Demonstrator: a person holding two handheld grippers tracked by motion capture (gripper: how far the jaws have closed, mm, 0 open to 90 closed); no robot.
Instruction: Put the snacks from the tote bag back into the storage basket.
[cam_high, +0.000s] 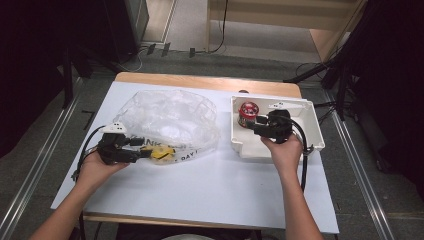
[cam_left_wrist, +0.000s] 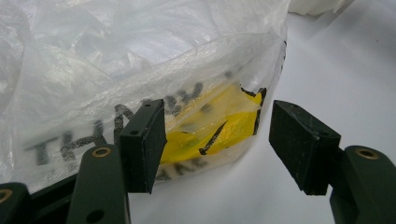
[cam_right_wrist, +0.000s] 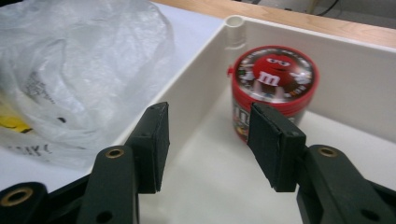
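A crumpled clear plastic bag (cam_high: 170, 120) with black lettering and a yellow print (cam_left_wrist: 219, 128) lies on the left half of the white tabletop (cam_high: 210, 185). My left gripper (cam_high: 142, 150) is open at the bag's near edge. The bag's printed corner sits between its jaws (cam_left_wrist: 219, 140), and the pads do not press on it. At the right stands a white bin (cam_high: 312, 125) holding an upright red candy tub (cam_high: 247, 114). My right gripper (cam_high: 255, 125) hovers open over the bin. The tub (cam_right_wrist: 273, 79) stands just beyond its jaws (cam_right_wrist: 210, 140), and nothing is between them.
The bag (cam_right_wrist: 79, 60) lies close against the bin's left wall (cam_right_wrist: 196, 93). A strip of bare wood (cam_high: 200, 80) runs along the table's far edge. Metal rails (cam_high: 30, 185) run along the floor on both sides, and cables (cam_high: 150, 50) lie behind the table.
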